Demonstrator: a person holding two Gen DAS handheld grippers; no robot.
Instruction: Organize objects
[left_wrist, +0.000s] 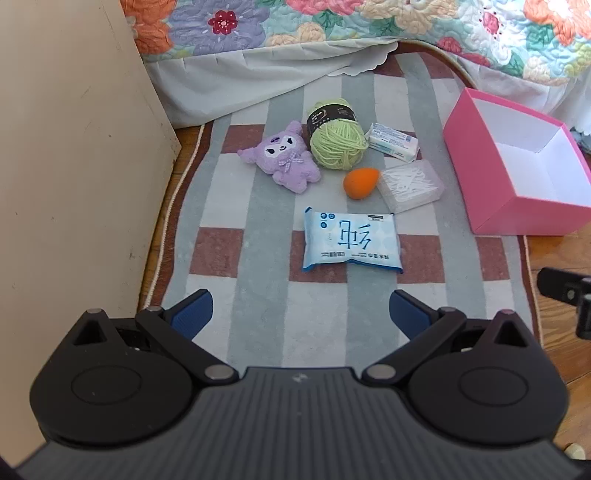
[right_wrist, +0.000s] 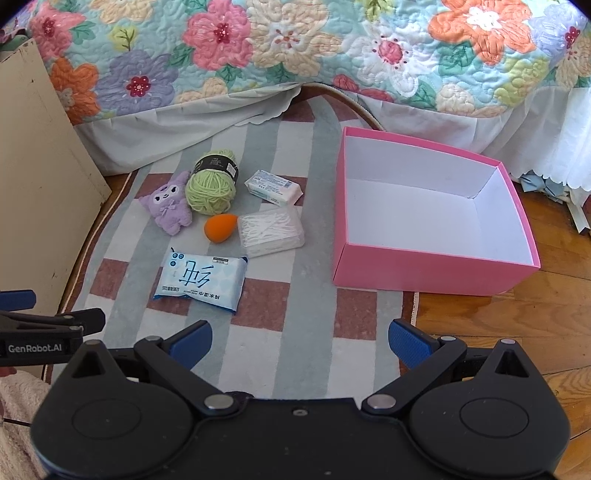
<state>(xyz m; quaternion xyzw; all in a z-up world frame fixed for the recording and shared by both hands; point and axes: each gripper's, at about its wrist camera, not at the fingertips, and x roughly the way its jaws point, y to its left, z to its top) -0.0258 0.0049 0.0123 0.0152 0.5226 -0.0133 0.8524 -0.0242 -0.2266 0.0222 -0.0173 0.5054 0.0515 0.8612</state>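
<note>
Items lay clustered on the checked rug (right_wrist: 295, 332): purple plush toy (right_wrist: 168, 206), green yarn ball (right_wrist: 210, 190) touching it, small tissue pack (right_wrist: 273, 187), orange sponge egg (right_wrist: 220, 228) just beside the clear cotton-swab case (right_wrist: 271, 230), blue wet-wipe pack (right_wrist: 201, 278) nearest. Pink box (right_wrist: 424, 271) stood right of them, holding nothing. Left gripper (left_wrist: 301, 314) and right gripper (right_wrist: 299, 341) hovered spread, holding nothing.
</note>
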